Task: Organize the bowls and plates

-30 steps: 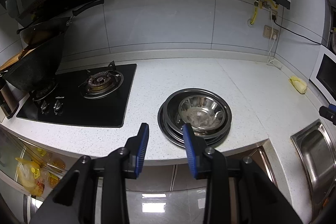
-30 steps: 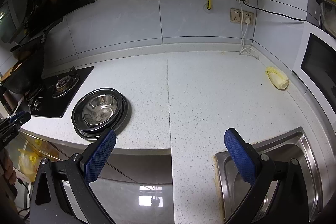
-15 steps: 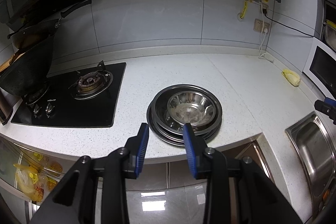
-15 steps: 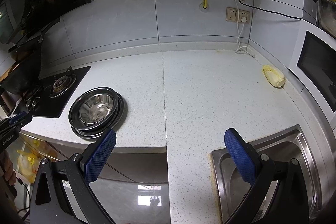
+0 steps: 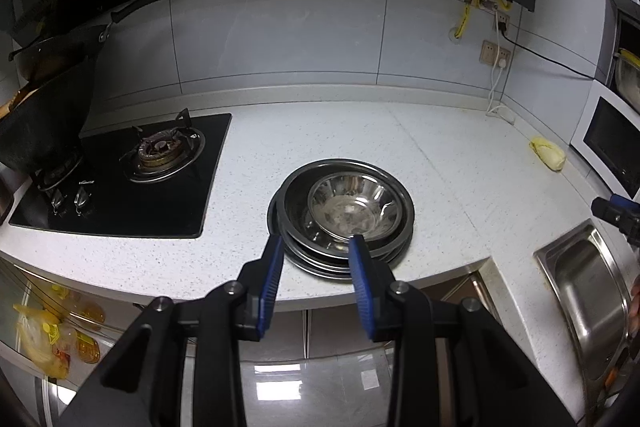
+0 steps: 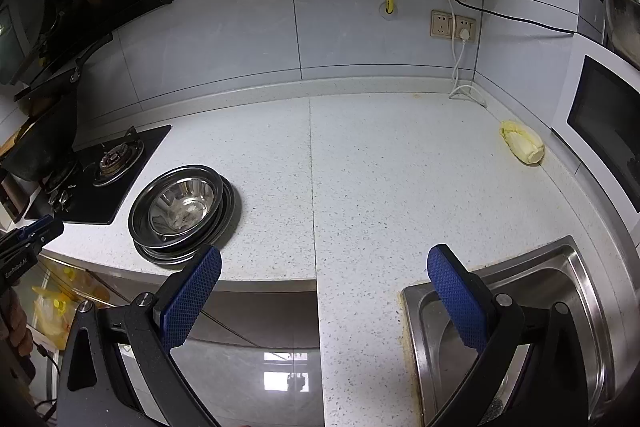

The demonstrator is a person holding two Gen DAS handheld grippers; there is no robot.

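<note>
The left hand-held gripper (image 5: 316,247), partly open and empty, should slide gently around the shiny bowl (image 5: 354,207) rim before squeezing.

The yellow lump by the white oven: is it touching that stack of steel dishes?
Apart. The right wrist view shows the yellow lump far right by the oven and the dishes near the stove, with bare counter between.

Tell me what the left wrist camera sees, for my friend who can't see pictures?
A shiny metal bowl sits in a stack of metal plates on a white speckled counter, just ahead of the open, empty left gripper. A black gas stove is to the left and a steel sink to the right.
</note>
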